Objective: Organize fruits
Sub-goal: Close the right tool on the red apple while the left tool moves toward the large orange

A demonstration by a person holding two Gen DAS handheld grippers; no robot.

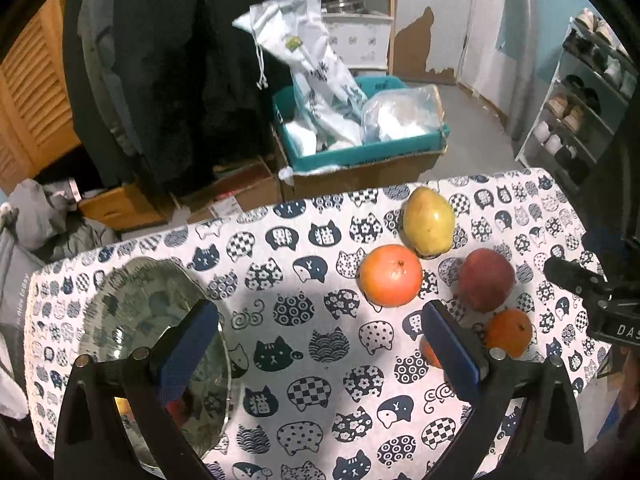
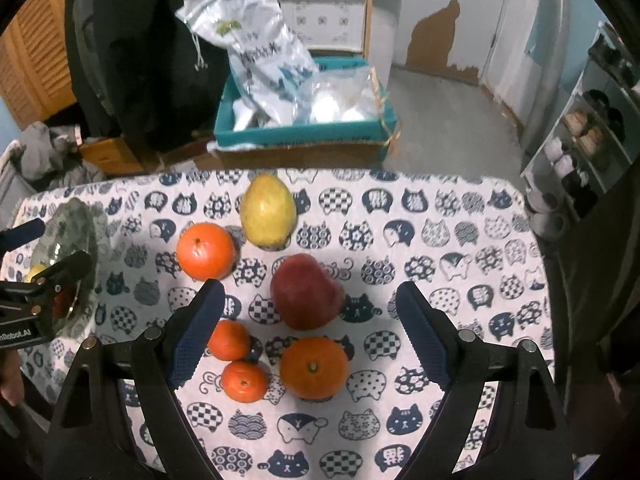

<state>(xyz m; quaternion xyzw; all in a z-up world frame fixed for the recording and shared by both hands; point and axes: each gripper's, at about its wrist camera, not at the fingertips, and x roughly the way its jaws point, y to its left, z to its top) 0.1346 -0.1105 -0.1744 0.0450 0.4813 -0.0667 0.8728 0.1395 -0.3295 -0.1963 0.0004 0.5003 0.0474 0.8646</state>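
Note:
On the cat-print tablecloth [image 2: 440, 240] lie a yellow-green pear [image 2: 268, 210], a large orange [image 2: 205, 251], a red apple [image 2: 306, 296], a medium orange [image 2: 314, 367] and two small tangerines [image 2: 229, 340] [image 2: 244, 381]. A glass bowl [image 1: 160, 344] stands at the table's left, with a yellow and a red fruit seen through it. My left gripper [image 1: 320, 344] is open and empty, its left finger over the bowl. My right gripper [image 2: 310, 334] is open and empty above the apple and the medium orange. The pear [image 1: 428, 220], large orange [image 1: 390, 276] and apple [image 1: 486, 280] also show in the left wrist view.
Behind the table a teal box [image 2: 304, 132] on cardboard holds plastic bags. A shoe rack [image 2: 588, 128] stands at the right, dark hanging clothes [image 1: 168, 60] and a wooden louvred door [image 1: 32, 80] at the left. The bowl [image 2: 68, 240] sits near the table's left edge.

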